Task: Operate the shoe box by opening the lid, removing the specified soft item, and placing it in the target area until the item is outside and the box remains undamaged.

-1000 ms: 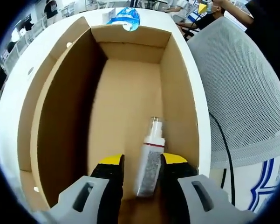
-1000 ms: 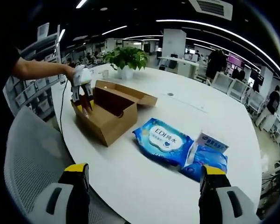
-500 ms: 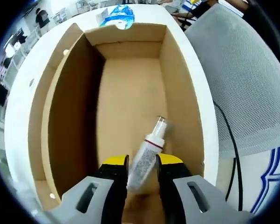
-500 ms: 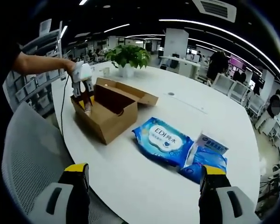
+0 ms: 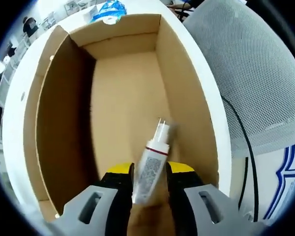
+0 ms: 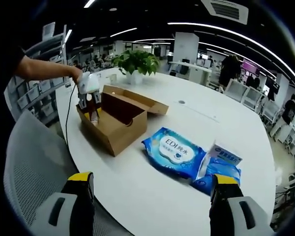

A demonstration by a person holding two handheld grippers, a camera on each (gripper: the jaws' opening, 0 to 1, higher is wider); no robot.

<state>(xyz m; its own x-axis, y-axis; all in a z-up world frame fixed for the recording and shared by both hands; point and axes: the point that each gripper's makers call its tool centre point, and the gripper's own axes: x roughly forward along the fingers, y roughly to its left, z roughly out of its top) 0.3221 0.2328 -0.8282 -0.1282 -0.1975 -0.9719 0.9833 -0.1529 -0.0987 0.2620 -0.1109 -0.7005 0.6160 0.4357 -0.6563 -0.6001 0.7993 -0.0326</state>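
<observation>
Left gripper (image 5: pixel 149 174) clenched on small bottle (image 5: pixel 151 164) inside shoe box (image 5: pixel 186 93); grip low, may slip or snag wall. Right gripper (image 6: pixel 149 196) fingers released, idle over desk (image 6: pixel 152 196).

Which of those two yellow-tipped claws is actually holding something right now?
The left gripper, over the open shoe box, is clamped on a small tube. The right gripper is wide open above the white table.

On your round white table (image 6: pixel 152 196) a blue wipes pack (image 6: pixel 175 151) lies touching a smaller blue tissue pack (image 6: pixel 220 166); a potted plant (image 6: pixel 135 63) stands at the far edge; a grey mesh chair (image 6: pixel 27 162) sits beside the table
</observation>
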